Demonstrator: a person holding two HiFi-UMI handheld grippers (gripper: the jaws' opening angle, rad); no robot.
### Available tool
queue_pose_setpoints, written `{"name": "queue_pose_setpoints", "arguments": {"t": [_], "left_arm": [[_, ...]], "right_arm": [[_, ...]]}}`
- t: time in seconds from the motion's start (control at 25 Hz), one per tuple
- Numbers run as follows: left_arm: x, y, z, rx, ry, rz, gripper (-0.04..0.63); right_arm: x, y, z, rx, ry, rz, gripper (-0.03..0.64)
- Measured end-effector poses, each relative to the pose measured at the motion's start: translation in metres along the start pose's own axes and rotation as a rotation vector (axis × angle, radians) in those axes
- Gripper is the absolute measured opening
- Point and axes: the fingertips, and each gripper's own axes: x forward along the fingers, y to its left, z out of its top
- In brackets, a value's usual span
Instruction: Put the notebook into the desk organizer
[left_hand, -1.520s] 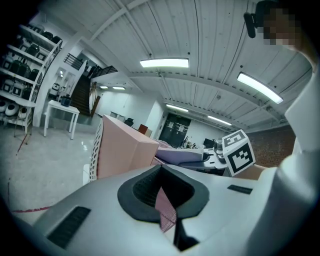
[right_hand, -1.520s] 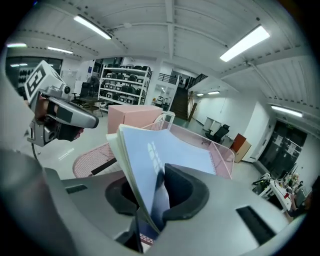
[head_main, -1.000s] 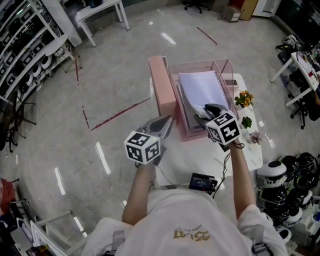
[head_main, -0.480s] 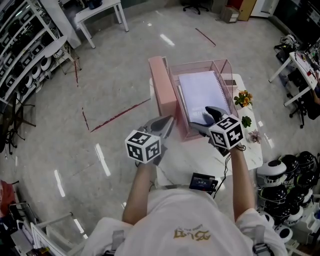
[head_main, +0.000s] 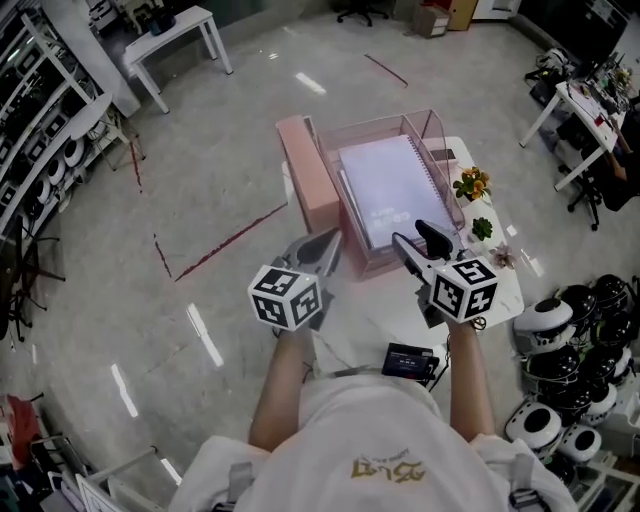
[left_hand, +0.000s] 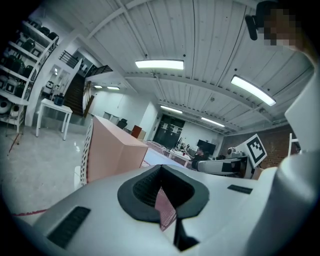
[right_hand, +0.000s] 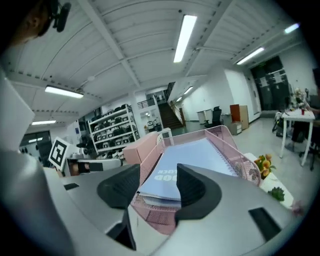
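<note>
Head view: the notebook (head_main: 388, 185) lies flat in the organizer (head_main: 305, 172). The left gripper (head_main: 325, 245) hangs near the organizer's front left corner, the right gripper (head_main: 412, 238) just short of its front edge.

Left gripper view: jaws pressed together, empty, pink mesh behind.

Right gripper view: jaws partly apart, just been closing, clasping nothing. The notebook shows beyond the gap, untouched.
</note>
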Motion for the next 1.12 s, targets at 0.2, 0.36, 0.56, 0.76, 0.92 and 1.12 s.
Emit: {"name": "queue_pose_setpoints", "arguments": {"t": [0.2,0.36,0.56,0.76,0.92,1.12], "left_arm": [[0.005,-0.011,0.002,0.029,0.006,-0.014,0.016],[0.008,-0.018,0.004,0.064,0.012,-0.019,0.016],[0.009,-0.021,0.004,0.075,0.004,-0.01,0.016],[0.008,-0.02,0.004,0.061,-0.001,-0.005,0.016],[0.008,-0.02,0.002,0.056,-0.001,0.0,0.015],[0.009,-0.022,0.002,0.055,-0.002,0.005,0.016]], "right_arm": [[-0.024,-0.006,0.005,0.152,-0.145,-0.036,0.092],[-0.035,-0.007,0.007,0.131,-0.201,-0.082,0.012],[-0.039,-0.007,0.005,0.08,-0.206,-0.117,0.012],[-0.039,-0.007,0.007,0.039,-0.211,-0.149,0.012],[-0.04,-0.006,0.005,0.02,-0.205,-0.155,0.012],[-0.043,-0.01,0.005,0.007,-0.198,-0.171,0.012]]}}
